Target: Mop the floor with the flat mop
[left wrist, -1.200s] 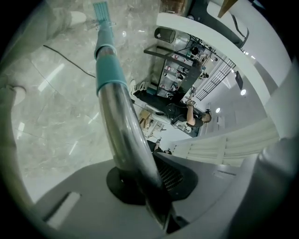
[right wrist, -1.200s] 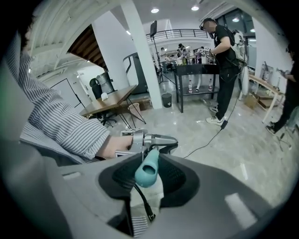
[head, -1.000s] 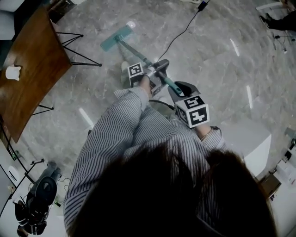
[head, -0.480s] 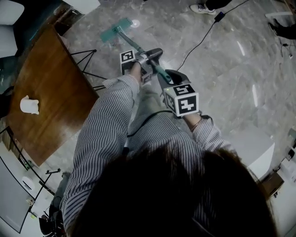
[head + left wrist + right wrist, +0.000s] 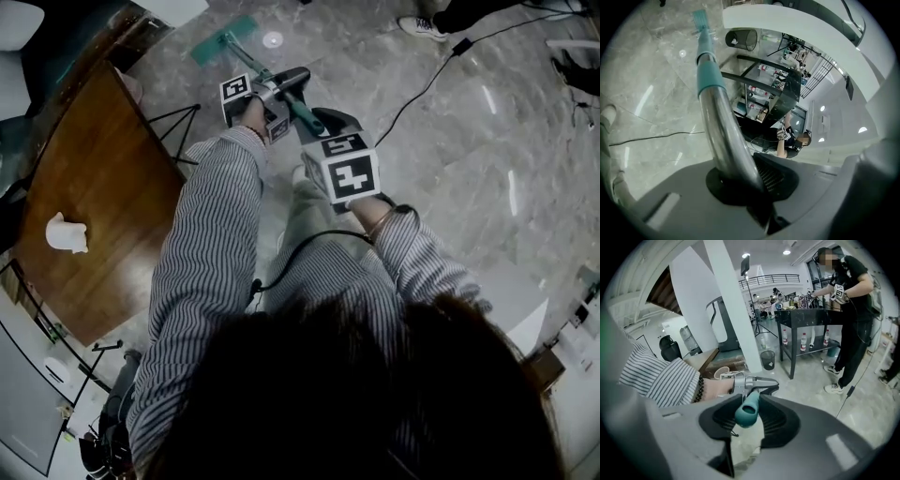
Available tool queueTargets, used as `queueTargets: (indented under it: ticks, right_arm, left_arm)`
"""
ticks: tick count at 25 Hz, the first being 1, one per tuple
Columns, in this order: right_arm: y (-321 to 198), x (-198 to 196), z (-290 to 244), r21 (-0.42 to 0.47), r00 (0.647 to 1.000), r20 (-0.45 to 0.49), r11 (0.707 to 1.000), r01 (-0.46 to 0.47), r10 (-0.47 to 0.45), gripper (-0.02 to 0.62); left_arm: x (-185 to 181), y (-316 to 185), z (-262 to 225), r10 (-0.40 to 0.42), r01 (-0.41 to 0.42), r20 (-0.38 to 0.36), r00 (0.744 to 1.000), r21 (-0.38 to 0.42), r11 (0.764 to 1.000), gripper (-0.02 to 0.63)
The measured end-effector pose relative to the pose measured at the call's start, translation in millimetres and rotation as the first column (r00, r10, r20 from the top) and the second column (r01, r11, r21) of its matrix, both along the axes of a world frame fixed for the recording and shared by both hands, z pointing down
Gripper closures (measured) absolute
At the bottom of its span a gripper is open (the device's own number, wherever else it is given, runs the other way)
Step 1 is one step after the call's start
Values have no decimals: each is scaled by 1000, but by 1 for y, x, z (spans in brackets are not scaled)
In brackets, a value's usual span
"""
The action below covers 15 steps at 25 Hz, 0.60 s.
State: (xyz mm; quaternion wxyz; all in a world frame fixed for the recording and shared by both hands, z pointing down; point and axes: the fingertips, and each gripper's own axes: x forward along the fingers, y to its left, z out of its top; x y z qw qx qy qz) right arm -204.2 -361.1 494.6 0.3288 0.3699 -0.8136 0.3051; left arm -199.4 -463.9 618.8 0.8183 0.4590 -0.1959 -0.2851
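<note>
The flat mop has a teal head (image 5: 223, 39) lying on the marble floor at the top of the head view, next to the wooden table's corner. Its handle (image 5: 300, 111) runs back from the head to both grippers. My left gripper (image 5: 281, 92) holds the steel pole (image 5: 723, 136) further down; its jaws have just been opening slightly, with the pole still between them and against the pad. The right gripper (image 5: 323, 124) is shut on the teal handle end (image 5: 748, 411), which sits between its black pads. The teal sleeve (image 5: 710, 75) and mop head (image 5: 699, 18) show beyond the left jaws.
A wooden table (image 5: 84, 187) with a white object (image 5: 66, 232) stands close on the left. A black cable (image 5: 422, 84) crosses the floor. A person (image 5: 853, 310) stands by a black table (image 5: 811, 317), near a bin (image 5: 767, 359) and a white pillar (image 5: 736, 310).
Both grippers and the mop have shifted up and to the left in the head view. The mop head has slid across the floor to beside the wooden table's corner.
</note>
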Motion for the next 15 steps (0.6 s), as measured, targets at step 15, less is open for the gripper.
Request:
queueTargets:
  ticks: [15]
  right_arm:
    - [37,20,7,-33,999,-39,999,30,-32,482]
  left_arm:
    - [19,34,9,-31,31,13,999,13,999,560]
